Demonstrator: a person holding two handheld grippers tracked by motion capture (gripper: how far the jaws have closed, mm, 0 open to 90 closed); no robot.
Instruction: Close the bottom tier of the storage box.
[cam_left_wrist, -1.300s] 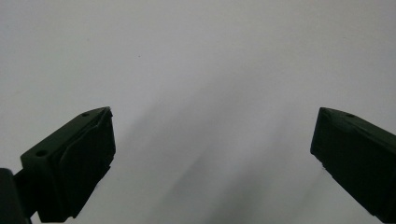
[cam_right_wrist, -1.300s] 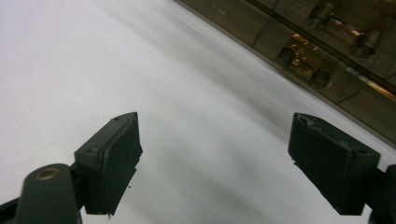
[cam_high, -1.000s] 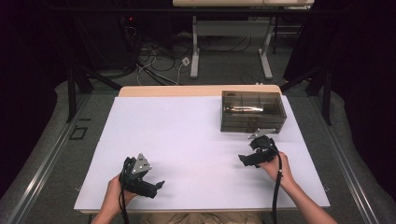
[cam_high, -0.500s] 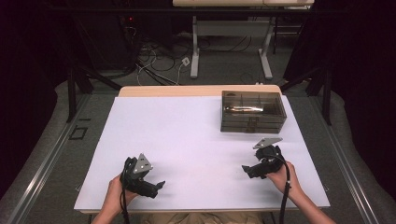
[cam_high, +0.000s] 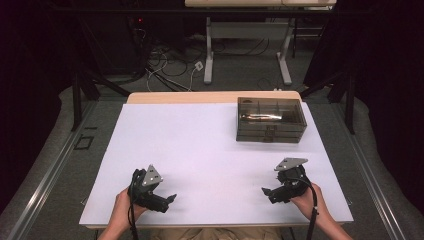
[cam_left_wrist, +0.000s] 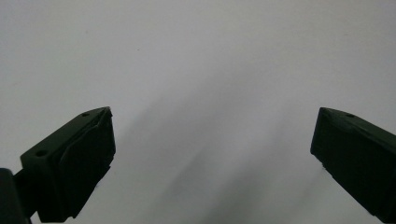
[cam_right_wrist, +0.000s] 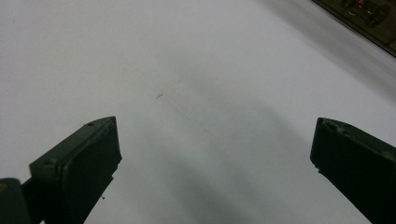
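Well beyond right gripper (cam_high: 268, 193): box (cam_high: 270, 120).

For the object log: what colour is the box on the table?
Dark smoky see-through box; high view.

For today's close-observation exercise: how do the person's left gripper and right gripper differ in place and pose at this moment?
The left gripper sits near the table's front left, its fingers pointing right; the right gripper sits front right, fingers pointing left. The right gripper is nearer the dark compartment box; the left gripper is far from it. Both are open, empty, and hand-held.
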